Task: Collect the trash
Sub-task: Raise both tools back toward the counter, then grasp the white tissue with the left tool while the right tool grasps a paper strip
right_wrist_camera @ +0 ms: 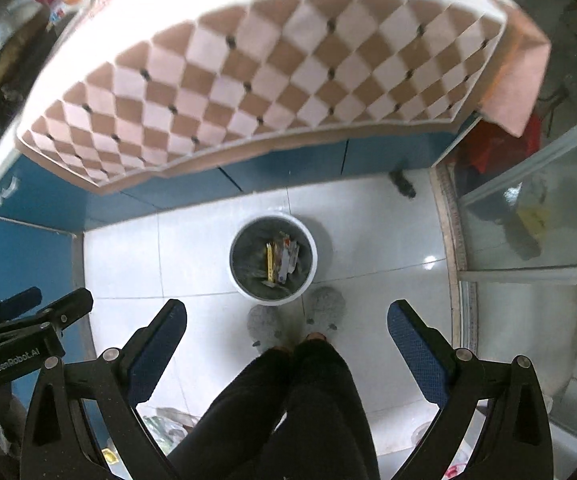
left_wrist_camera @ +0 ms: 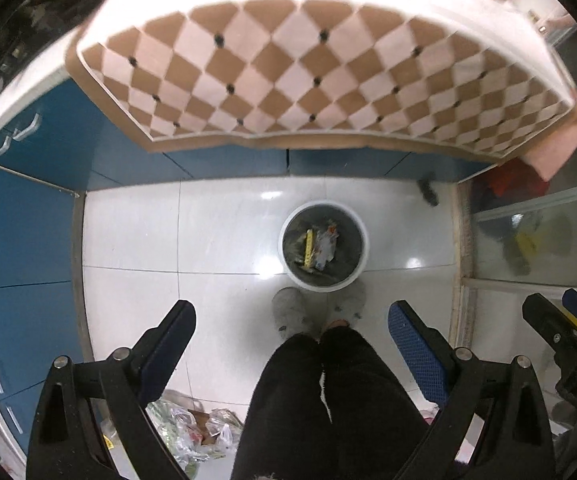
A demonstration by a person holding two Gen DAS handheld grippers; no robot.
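Both grippers point down at the floor [left_wrist_camera: 216, 236], jaws spread wide, nothing between them. The bin [left_wrist_camera: 323, 246] stands on open tile in front of the person's slippers [left_wrist_camera: 290, 312], its mouth uncovered, with wrappers [left_wrist_camera: 320, 249] low inside, so there is room straight down into it. The legs [left_wrist_camera: 328, 400] fill the space directly below the grippers. The checked cloth [left_wrist_camera: 308, 80] overhangs the counter's front edge above the cabinets [left_wrist_camera: 40, 216], beyond the bin. A glass door [right_wrist_camera: 536, 216] closes off the right side. Plastic bags [left_wrist_camera: 192, 436] lie by the left cabinets, near the legs.
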